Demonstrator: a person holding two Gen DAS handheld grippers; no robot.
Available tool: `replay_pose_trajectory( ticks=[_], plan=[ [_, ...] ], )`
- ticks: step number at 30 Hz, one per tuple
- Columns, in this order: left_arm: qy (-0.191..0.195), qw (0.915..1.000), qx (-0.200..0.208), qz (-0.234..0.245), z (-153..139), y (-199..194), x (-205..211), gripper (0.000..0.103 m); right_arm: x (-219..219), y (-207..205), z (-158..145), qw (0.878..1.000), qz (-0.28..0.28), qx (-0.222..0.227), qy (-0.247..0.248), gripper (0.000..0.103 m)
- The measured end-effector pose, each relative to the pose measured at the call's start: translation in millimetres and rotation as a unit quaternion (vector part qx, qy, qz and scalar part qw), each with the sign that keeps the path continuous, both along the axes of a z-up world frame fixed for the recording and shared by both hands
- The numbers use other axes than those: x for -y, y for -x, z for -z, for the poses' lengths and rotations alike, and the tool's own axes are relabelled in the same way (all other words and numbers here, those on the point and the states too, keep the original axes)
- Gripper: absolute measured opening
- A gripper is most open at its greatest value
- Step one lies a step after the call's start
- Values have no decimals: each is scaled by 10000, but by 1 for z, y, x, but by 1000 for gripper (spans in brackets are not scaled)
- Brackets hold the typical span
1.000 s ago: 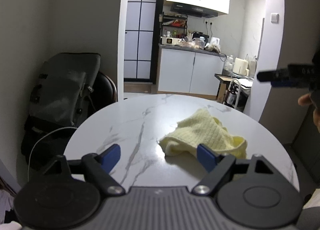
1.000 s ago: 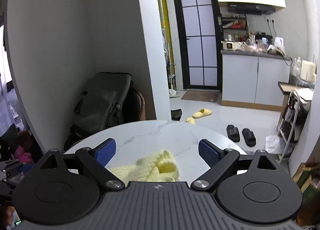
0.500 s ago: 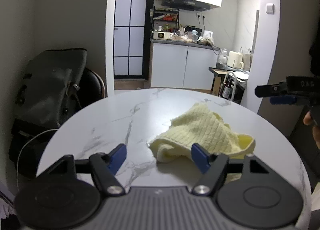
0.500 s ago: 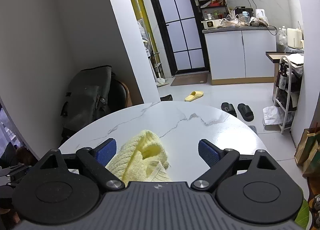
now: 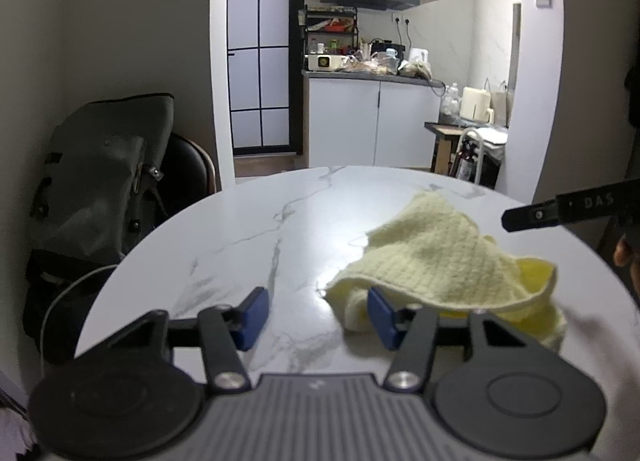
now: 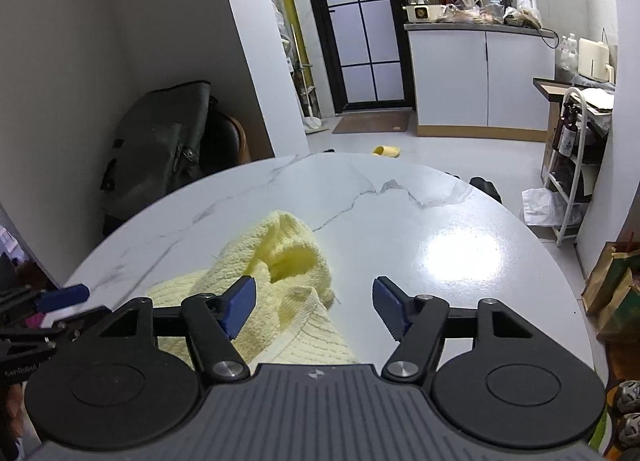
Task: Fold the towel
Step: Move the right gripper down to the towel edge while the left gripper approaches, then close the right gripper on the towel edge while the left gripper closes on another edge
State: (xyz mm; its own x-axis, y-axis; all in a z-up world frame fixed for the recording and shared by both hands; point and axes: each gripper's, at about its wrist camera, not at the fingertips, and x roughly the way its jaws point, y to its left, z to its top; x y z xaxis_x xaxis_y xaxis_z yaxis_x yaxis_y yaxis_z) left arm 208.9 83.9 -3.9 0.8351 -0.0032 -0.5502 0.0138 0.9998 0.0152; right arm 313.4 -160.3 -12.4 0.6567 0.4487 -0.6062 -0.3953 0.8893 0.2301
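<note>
Towel (image 5: pixel 444 257), pale yellow and waffle-textured, lying crumpled on a round marble table (image 5: pixel 248 237), nearer the table's front edge than its far rim. Seen from the left wrist, the heap sits ahead and to the right of the left gripper (image 5: pixel 316 313); its nearest rolled edge lies just in front of that gripper's right finger, whether touching or not cannot be told. The long axis of the heap appears to run obliquely, from this near edge away toward the far right. Seen from the right wrist, the towel (image 6: pixel 276 261) lies ahead and to the left of the right gripper (image 6: pixel 314 305), with one hemmed flap passing beneath the left finger and toward the camera body.

Both grippers stand wide apart at the jaws and grasp nothing. The blue pads (image 6: pixel 240 303) of the right gripper are clear of cloth between them, bare marble showing in the gap. The right gripper appears the nearer of the two, as cloth already lies under it. The next move probably calls for each gripper to shift inward to a separate corner; no corner is plainly exposed, so the cloth likely needs spreading first.
</note>
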Motion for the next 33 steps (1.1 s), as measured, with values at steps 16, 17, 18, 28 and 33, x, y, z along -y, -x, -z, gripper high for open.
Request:
replay_pose_trajectory(
  ticks=[16, 17, 18, 28, 33],
  plan=[
    [-355, 9990, -209, 187, 21, -33, 3, 57, -13, -19, 12, 9997, 21, -164, 206, 69],
    [-369, 9988, -217, 225, 21, -34, 4, 57, -14, -20, 13, 9996, 29, -187, 232, 69],
    [-385, 9987, -224, 259, 21, -35, 4, 57, -14, -21, 14, 9995, 36, -196, 242, 69],
    [-544, 9964, -216, 620, 27, -47, 12, 56, -14, -28, 22, 9986, 37, -388, 357, 51],
    [-543, 9949, -202, 825, 28, -50, 19, 56, -11, -29, 27, 9981, 1, -432, 445, 39]
  ],
)
